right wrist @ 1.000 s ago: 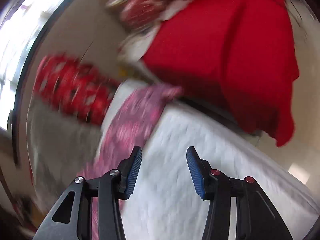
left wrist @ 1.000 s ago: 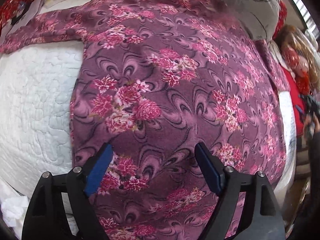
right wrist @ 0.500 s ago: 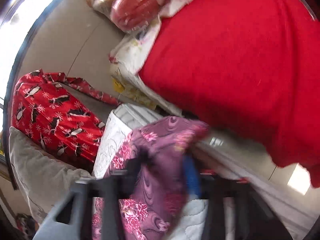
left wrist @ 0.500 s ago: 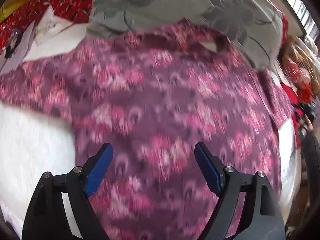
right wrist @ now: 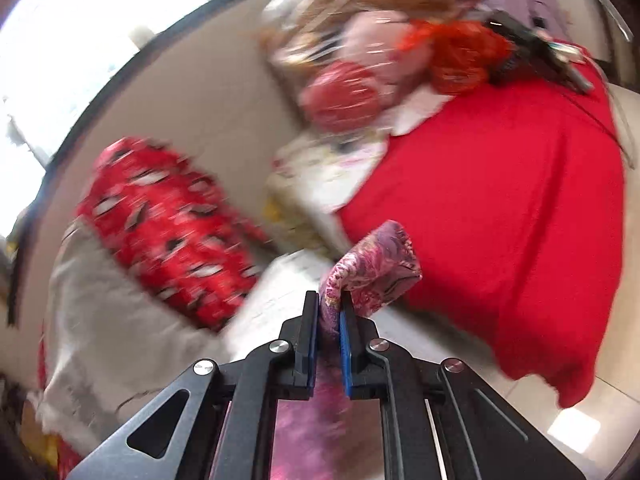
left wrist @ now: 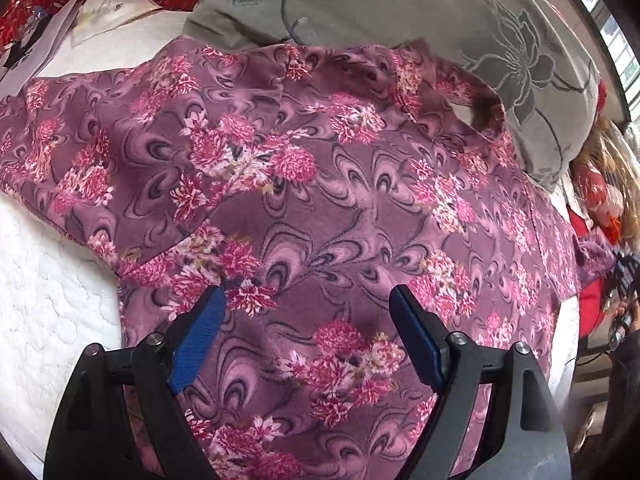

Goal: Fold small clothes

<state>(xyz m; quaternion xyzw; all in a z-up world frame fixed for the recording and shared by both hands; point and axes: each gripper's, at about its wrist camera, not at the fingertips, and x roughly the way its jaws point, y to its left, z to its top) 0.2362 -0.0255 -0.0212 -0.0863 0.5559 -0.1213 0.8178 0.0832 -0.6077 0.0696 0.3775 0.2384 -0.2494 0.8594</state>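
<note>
A purple shirt with pink flowers [left wrist: 328, 216] lies spread on a white quilted surface [left wrist: 44, 300], neck toward the far side. My left gripper [left wrist: 306, 312] is open and hovers over the shirt's body, holding nothing. My right gripper [right wrist: 329, 304] is shut on the end of the shirt's sleeve [right wrist: 376, 268], which sticks up past the blue pads. The right wrist view is blurred.
A grey flowered pillow [left wrist: 440, 12] lies beyond the shirt's collar. Red patterned cloth [right wrist: 172, 232] and a large red cloth [right wrist: 500, 208] lie past the bed edge. Papers [left wrist: 80, 20] sit at the far left. Bagged items [right wrist: 360, 80] stand behind.
My right gripper closed on the sleeve end and lifted it. My left gripper moved up along the shirt toward the collar, still open.
</note>
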